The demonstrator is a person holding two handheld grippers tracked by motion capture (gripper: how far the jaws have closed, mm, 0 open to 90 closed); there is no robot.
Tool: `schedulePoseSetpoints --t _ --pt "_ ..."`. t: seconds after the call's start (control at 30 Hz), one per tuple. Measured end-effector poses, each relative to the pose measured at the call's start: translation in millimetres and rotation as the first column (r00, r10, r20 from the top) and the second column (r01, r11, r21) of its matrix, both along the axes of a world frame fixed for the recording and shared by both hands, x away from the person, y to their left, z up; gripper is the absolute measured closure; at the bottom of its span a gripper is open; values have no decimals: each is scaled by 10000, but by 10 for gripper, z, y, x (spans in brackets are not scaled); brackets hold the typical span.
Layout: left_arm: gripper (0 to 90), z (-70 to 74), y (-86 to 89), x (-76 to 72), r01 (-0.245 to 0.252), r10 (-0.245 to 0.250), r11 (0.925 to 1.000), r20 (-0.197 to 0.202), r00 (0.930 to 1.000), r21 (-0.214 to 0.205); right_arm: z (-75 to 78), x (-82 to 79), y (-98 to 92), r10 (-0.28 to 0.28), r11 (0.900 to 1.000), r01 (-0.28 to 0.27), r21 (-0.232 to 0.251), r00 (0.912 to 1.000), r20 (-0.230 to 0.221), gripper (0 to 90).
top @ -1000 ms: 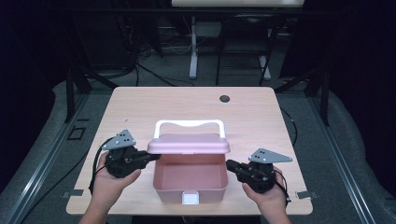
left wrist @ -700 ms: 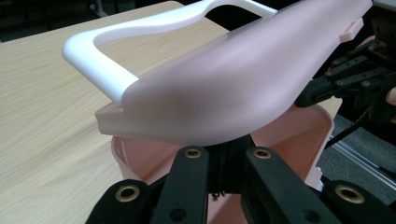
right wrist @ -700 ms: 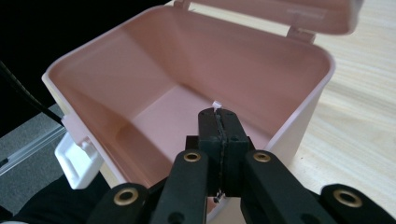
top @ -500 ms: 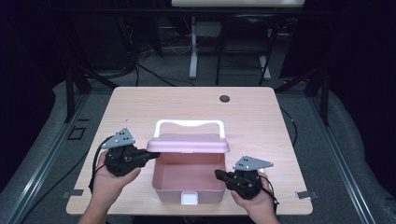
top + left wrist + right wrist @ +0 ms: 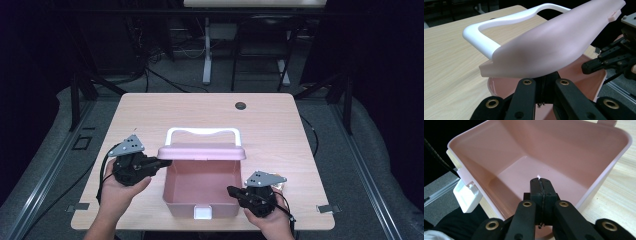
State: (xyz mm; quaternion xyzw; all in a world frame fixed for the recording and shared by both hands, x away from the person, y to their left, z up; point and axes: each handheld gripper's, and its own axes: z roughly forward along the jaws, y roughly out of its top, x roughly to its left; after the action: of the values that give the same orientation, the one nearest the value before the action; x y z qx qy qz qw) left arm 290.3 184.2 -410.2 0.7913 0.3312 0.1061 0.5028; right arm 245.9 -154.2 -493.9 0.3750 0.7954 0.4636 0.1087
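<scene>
Since a second ago the right claw (image 5: 233, 190) has dropped from beside the pink box (image 5: 200, 187) to its near right corner, and its tips now poke over the rim; the raised lid (image 5: 202, 152) and the left claw (image 5: 167, 162) have kept their place. That box sits on the near middle of the worktop (image 5: 280, 130), open, its white latch (image 5: 202, 213) facing the person. Its long axis runs front to back, from latch to hinge. The lid stands up along the far edge, lying left to right, with the white handle (image 5: 203, 132) beyond it.

At the lid's left end, the left claw seems pinched shut on its underside edge, holding it up, though the lid hides the tips in the left gripper view. Seen in the right gripper view, the right claw (image 5: 541, 182) is closed flat with nothing between its jaws, hanging above the bare box floor.

I'd judge the step to be holding the box open while the right hand reaches in. Next it either steadies the wall or withdraws so the lid can swing down; it must clear the rim first.
</scene>
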Motion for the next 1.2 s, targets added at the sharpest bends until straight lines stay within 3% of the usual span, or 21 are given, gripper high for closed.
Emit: schedulePoseSetpoints --t 0.43,0.63,1.0,1.2 --pt "897 16 -1 36 -95 97 9999 122 9999 -95 -50 -46 98 248 9997 -248 -21 9997 -15 900" --pt "897 22 -3 64 -111 110 9999 121 9999 56 -67 -30 116 175 9998 -174 92 9998 -132 900" --pt "897 43 -11 147 -273 274 9995 18 9996 -164 -79 -34 142 48 9999 -46 124 9998 -177 900" --pt "897 50 -17 180 -318 318 9995 4 9995 -84 -84 -41 150 -11 9999 13 152 9999 -166 900"
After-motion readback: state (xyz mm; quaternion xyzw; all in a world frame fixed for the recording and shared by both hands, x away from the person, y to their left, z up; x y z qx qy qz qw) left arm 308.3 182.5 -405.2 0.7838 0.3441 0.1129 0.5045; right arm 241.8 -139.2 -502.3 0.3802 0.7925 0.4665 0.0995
